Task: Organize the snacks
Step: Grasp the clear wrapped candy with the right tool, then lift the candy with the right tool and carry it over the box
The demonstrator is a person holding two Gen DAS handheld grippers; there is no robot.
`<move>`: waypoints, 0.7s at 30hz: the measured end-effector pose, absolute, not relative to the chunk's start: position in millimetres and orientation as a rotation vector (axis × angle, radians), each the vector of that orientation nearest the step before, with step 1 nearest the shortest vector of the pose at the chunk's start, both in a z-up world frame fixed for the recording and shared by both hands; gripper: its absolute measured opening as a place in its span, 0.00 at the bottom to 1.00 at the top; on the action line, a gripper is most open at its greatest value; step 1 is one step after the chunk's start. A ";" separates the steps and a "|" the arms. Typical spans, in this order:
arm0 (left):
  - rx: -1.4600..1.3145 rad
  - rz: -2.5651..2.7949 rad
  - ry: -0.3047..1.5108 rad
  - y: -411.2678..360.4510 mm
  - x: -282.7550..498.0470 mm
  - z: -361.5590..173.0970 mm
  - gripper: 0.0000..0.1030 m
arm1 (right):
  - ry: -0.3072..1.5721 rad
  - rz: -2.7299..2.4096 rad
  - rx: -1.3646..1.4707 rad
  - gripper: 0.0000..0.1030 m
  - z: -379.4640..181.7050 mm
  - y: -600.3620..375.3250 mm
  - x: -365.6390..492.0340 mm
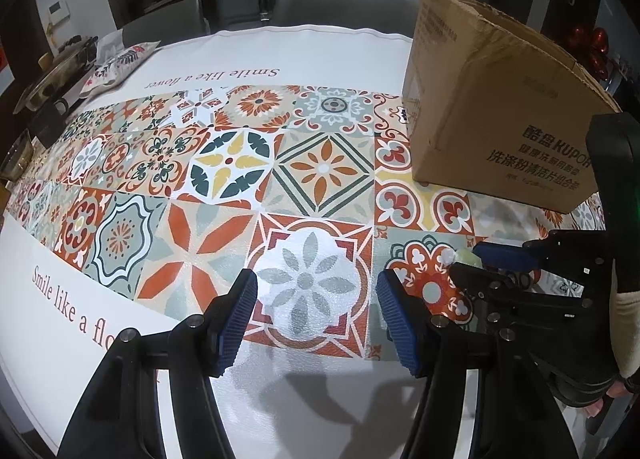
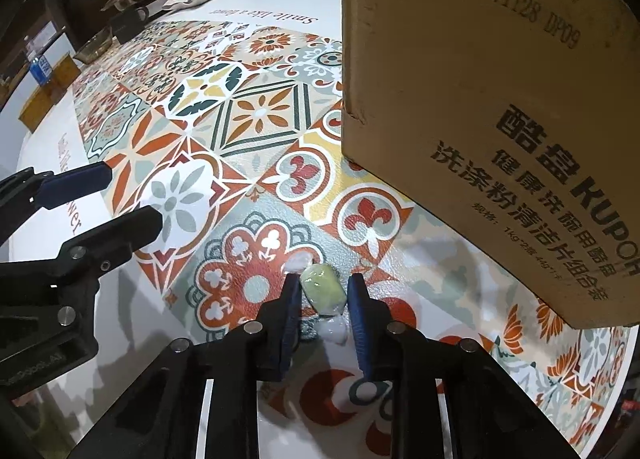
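Right gripper (image 2: 323, 295): pointed steeply down at the table; jaws narrowed around a small wrapped sweet; whether the blue pads actually press on it is hard to judge, a thin gap seems to remain on each side
Sweet (image 2: 322, 288): pale green in a clear twisted wrapper; lying on the tablecloth just in front of the cardboard box; its near twisted end is partly hidden between the fingers; in the left wrist view only a sliver shows (image 1: 466, 257), the rest covered by the right gripper (image 1: 476, 259)
Left gripper (image 1: 318, 301): jaws about half open with nothing between them; only patterned cloth shows in the gap; it hovers beside the right one
Cardboard box (image 2: 480, 119): brown, printed with dark characters and a date code; its top and far side are cut off in the right wrist view; its inside cannot be seen from either camera
Tablecloth (image 1: 224, 163): tiled flower pattern with white borders and a printed line of script; the near script is cut off by the left gripper
Far table edge: a patterned packet (image 1: 116, 65) and some dark dishes (image 1: 52, 79), too small and dim to identify
Person: only a pale sleeve (image 1: 626, 323) shows at the frame edge
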State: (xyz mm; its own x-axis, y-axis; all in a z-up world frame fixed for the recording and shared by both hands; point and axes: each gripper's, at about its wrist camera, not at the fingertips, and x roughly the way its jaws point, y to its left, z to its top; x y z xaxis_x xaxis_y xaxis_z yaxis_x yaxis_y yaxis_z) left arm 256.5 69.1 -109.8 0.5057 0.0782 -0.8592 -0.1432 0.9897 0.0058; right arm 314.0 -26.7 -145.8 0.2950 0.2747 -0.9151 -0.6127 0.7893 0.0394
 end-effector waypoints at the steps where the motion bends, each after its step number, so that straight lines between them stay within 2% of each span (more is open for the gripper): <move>1: -0.068 0.134 1.032 68.9 256.4 -109.8 0.59 | 1.126 0.606 -0.345 0.25 -145.6 -26.9 313.9; 11: -0.051 0.118 1.005 59.6 252.1 -99.0 0.59 | 1.071 0.562 -0.288 0.24 -126.6 -44.1 303.5; 21: -0.027 0.063 0.910 42.0 243.6 -58.7 0.59 | 0.954 0.502 -0.198 0.24 -80.9 -72.4 285.1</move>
State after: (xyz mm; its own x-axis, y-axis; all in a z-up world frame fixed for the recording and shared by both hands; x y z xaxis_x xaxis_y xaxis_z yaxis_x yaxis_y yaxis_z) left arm 243.6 42.0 -58.7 0.6124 0.0433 -0.7894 -0.0664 0.9978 0.0032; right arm 285.1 -72.4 -80.9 0.4747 0.3215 -0.8193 -0.4924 0.8686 0.0556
